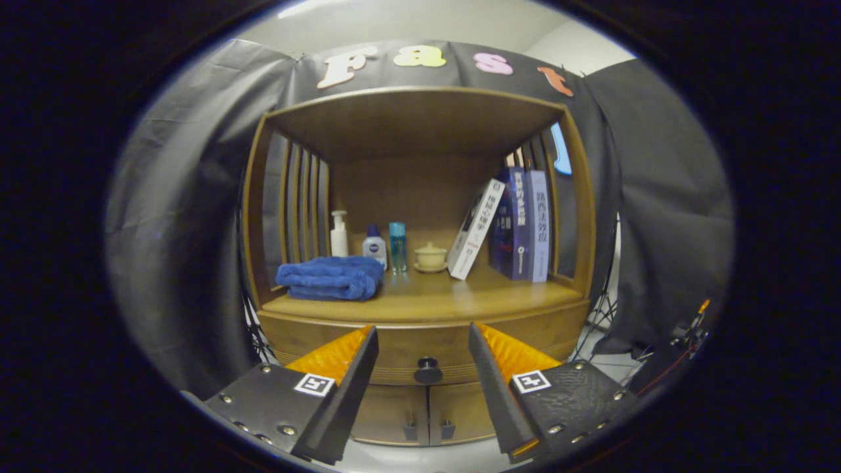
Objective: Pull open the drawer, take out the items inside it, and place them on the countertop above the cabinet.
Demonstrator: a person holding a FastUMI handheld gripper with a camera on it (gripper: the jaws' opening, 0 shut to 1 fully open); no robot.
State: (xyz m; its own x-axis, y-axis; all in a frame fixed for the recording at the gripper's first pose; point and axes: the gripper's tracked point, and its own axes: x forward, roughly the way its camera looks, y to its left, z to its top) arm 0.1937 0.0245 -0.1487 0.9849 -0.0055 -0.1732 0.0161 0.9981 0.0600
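Note:
A wooden cabinet stands ahead with a closed drawer (427, 351) under its countertop (460, 295). The drawer's round dark knob (428, 371) sits between my two fingers and a little beyond their tips. My gripper (424, 338) is open, with nothing between the fingers. What lies inside the drawer is hidden.
On the countertop lie a folded blue towel (332, 277), a white pump bottle (339, 234), a small white bottle (374, 246), a clear blue bottle (397, 246), a small lidded cup (431, 257) and several books (519, 223), one leaning. Two small doors (427, 414) sit below the drawer.

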